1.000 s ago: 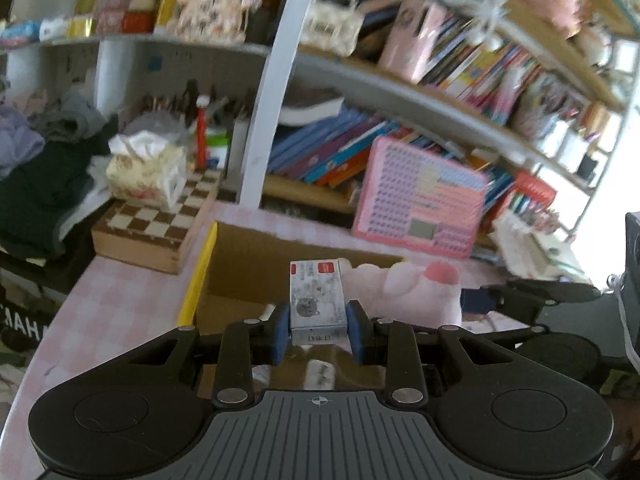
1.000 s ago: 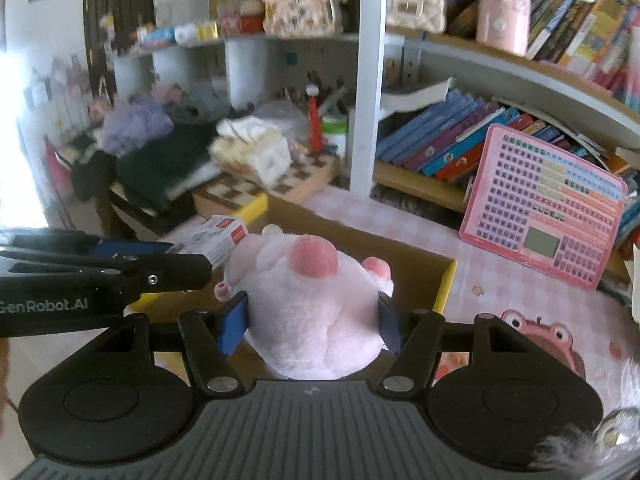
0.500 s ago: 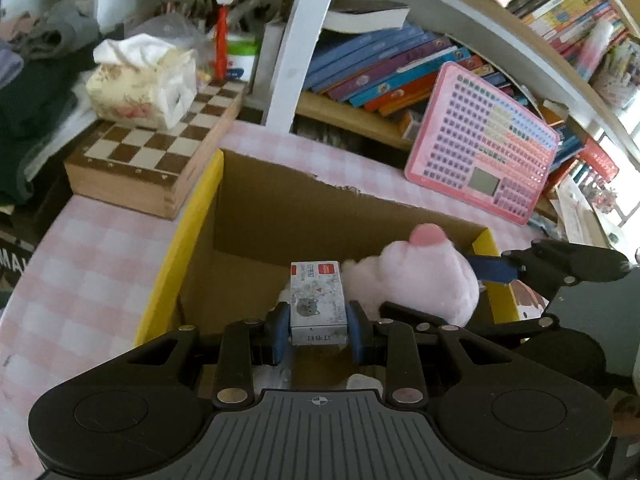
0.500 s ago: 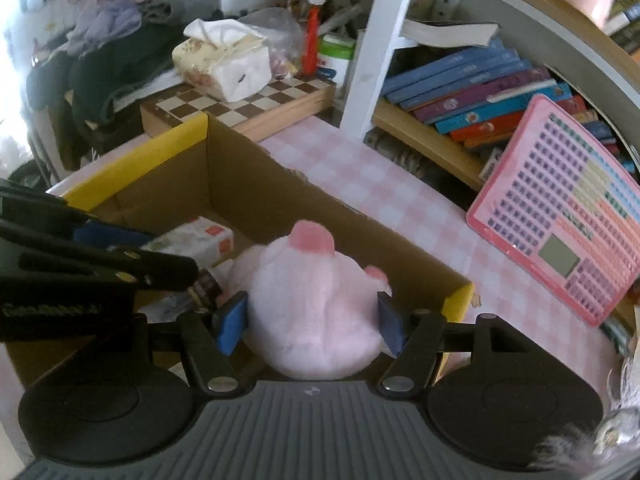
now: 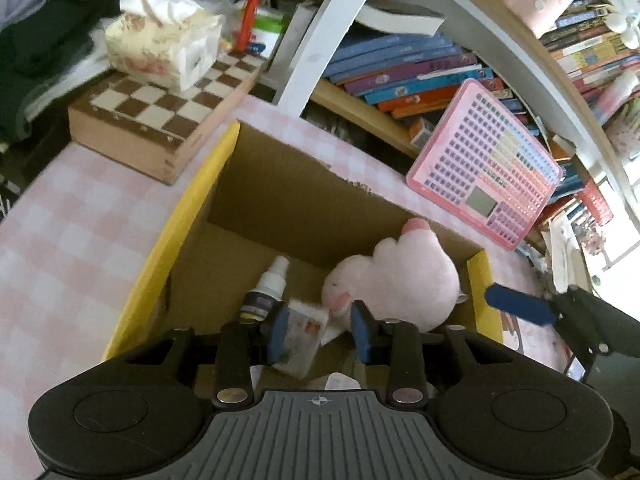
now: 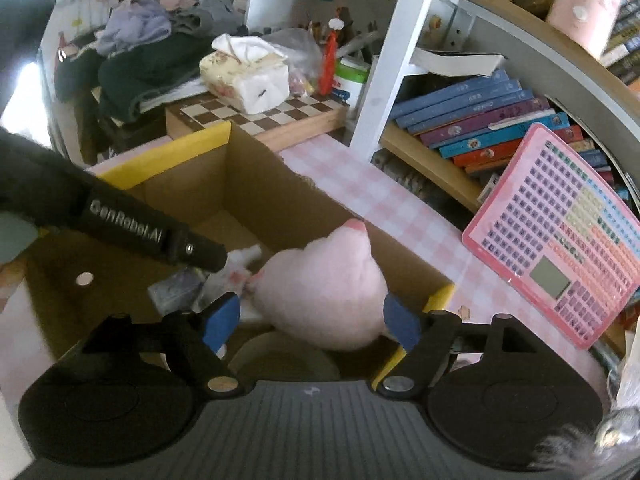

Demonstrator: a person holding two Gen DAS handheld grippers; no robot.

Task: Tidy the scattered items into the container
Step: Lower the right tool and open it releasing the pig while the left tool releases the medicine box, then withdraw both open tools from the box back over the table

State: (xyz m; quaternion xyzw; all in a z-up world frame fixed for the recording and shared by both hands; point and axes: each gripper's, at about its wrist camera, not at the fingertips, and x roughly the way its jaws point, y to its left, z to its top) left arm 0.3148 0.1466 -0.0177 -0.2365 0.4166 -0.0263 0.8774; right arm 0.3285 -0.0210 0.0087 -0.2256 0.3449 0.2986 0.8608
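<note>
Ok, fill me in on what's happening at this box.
A person with a gripper in each hand is dropping items into the cardboard box. The left gripper has just been opening; the small white carton sits tilted and loose between its fingers. The right gripper has also just been opening, its pads clear of the pink plush toy inside the box. A small dropper bottle lies there too.

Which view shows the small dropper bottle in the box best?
Left wrist: the bottle lies in clear sight on the box floor, white cap pointing away. Right wrist shows almost nothing of it; the left claw's arm hides that spot.
</note>
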